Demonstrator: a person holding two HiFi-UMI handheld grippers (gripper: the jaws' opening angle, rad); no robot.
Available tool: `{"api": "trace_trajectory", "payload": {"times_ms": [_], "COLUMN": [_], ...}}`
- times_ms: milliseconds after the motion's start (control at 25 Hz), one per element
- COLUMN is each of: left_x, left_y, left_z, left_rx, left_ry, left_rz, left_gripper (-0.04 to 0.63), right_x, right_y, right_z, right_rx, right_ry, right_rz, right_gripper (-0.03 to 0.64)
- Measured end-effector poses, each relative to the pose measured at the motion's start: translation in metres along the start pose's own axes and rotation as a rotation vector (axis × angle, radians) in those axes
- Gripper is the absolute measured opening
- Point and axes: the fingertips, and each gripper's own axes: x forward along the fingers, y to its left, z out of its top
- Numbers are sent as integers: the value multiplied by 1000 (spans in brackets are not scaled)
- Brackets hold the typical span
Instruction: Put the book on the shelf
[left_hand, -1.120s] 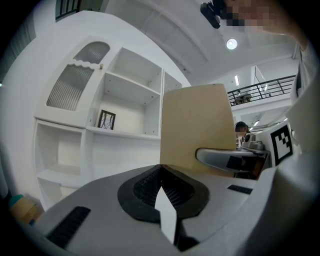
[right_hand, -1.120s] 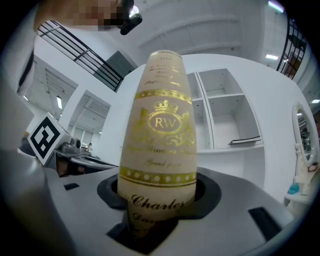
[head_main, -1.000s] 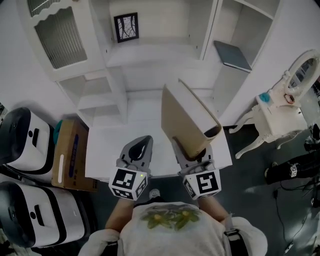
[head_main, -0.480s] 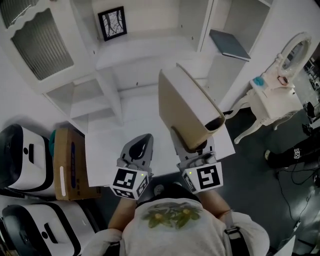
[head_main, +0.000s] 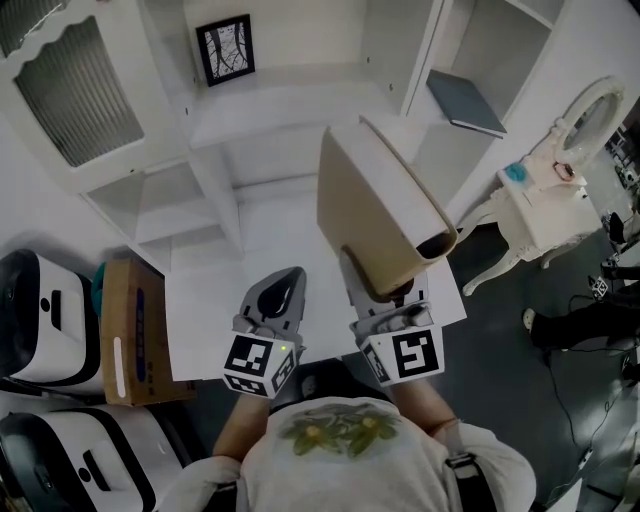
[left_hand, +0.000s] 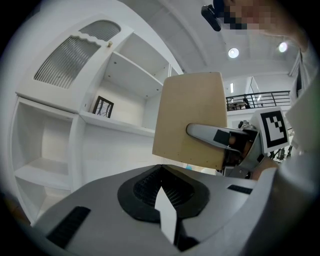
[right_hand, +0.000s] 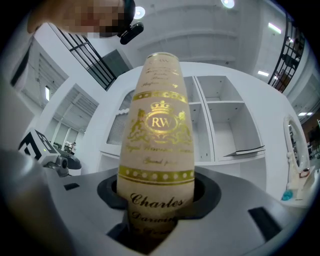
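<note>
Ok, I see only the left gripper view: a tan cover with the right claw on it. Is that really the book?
Observer: Yes. The right gripper view shows the spine of the book, with a gold crest and "Charles Darwin".
Operator: Is any compartment already occupied?
Observer: In the head view, a dark book lies flat in the right compartment of the shelf.
Operator: What is below the held book?
Observer: A white table, which the head view shows.

Tan hardcover book, gilt-lettered spine, held upright and slightly tilted, in air before white shelf.
</note>
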Motion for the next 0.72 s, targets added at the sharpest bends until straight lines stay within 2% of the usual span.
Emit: {"api": "trace_trajectory", "payload": {"times_ms": [720], "left_x": [39], "left_y": [31], "left_z": [37], "left_rx": [64], "left_ry": [-29], "left_rz": [45], "left_gripper": [28], "right_x": [65], "right_y": [-32], "right_z": [23], "right_rx": [16], "right_ry": [-101], "right_rz": [17], "right_gripper": [238]}}
